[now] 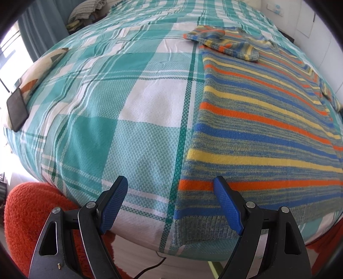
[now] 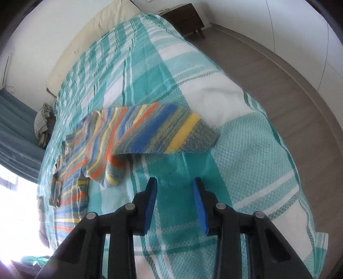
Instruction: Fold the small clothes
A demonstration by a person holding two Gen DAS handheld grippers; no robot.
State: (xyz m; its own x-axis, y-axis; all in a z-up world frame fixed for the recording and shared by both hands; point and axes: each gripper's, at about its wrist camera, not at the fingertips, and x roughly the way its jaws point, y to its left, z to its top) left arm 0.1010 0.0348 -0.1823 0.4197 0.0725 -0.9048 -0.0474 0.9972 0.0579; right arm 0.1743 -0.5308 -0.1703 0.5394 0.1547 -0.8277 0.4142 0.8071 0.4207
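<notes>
A knit sweater (image 1: 257, 120) striped in orange, blue, yellow and grey lies flat on the right of the teal plaid bed cover (image 1: 128, 107). One sleeve (image 1: 225, 46) is folded across its top. My left gripper (image 1: 169, 179) hangs open above the sweater's near left hem corner, its right finger over the knit and its left finger over the cover. In the right wrist view, the sweater (image 2: 137, 128) lies ahead, blurred, its near edge lifted with shadow beneath. My right gripper (image 2: 174, 180) is open, short of it, with only bed cover between its fingers.
A flat black object (image 1: 17, 109) rests on a patterned pillow (image 1: 42, 66) at the bed's left edge. An orange fluffy rug (image 1: 25, 210) and a cable (image 1: 154, 266) lie below the bed's foot. A dark nightstand (image 2: 186, 19) and wooden floor (image 2: 289, 85) are to the right.
</notes>
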